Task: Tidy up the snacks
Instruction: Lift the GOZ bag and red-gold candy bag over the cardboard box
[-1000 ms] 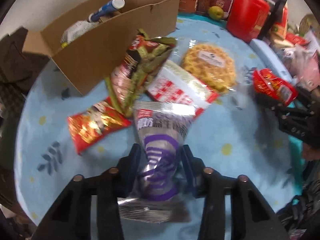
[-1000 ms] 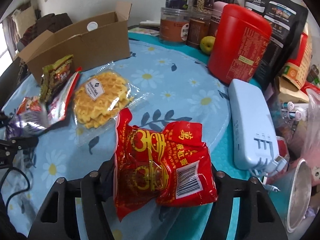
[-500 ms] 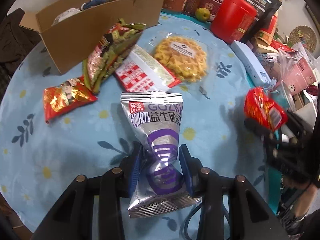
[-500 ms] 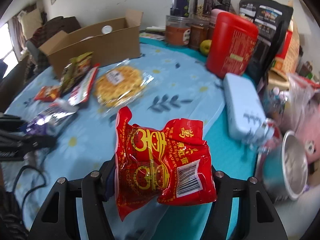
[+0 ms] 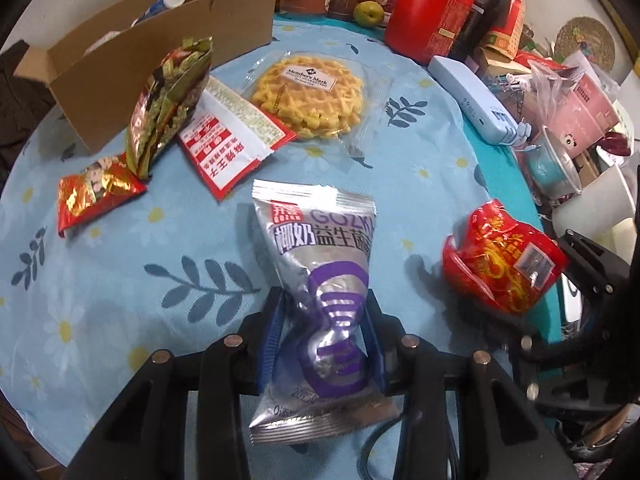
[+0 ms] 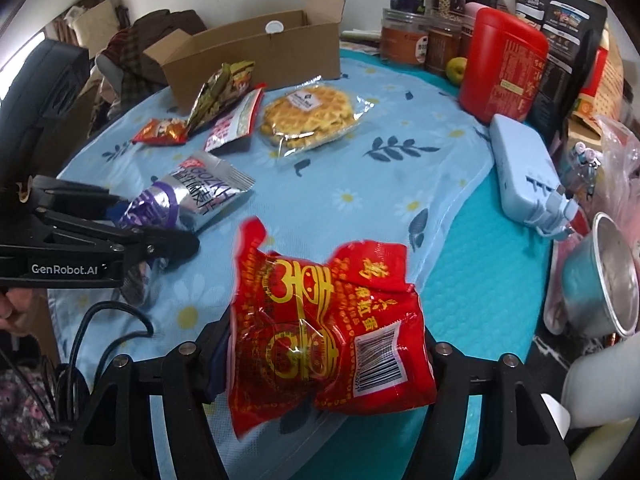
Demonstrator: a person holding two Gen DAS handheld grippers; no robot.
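**Presently: two packets held, cardboard box awaiting**

Item 1: silver-purple snack packet (image 5: 320, 280), pinched at its waist by the left gripper (image 5: 324, 344), held above the surface (image 5: 120, 280), well short of the cardboard box (image 5: 160, 68). Item 2: red snack packet (image 6: 324, 332), clamped in the right gripper (image 6: 320, 364), farther from the box. Loose near the box: waffle pack (image 5: 312, 96), green packet (image 5: 168, 96), red-white sachet (image 5: 232, 140), small red packet (image 5: 96, 196). Handling advice: likely carry each over the box's open top, clear its near wall, then release low.
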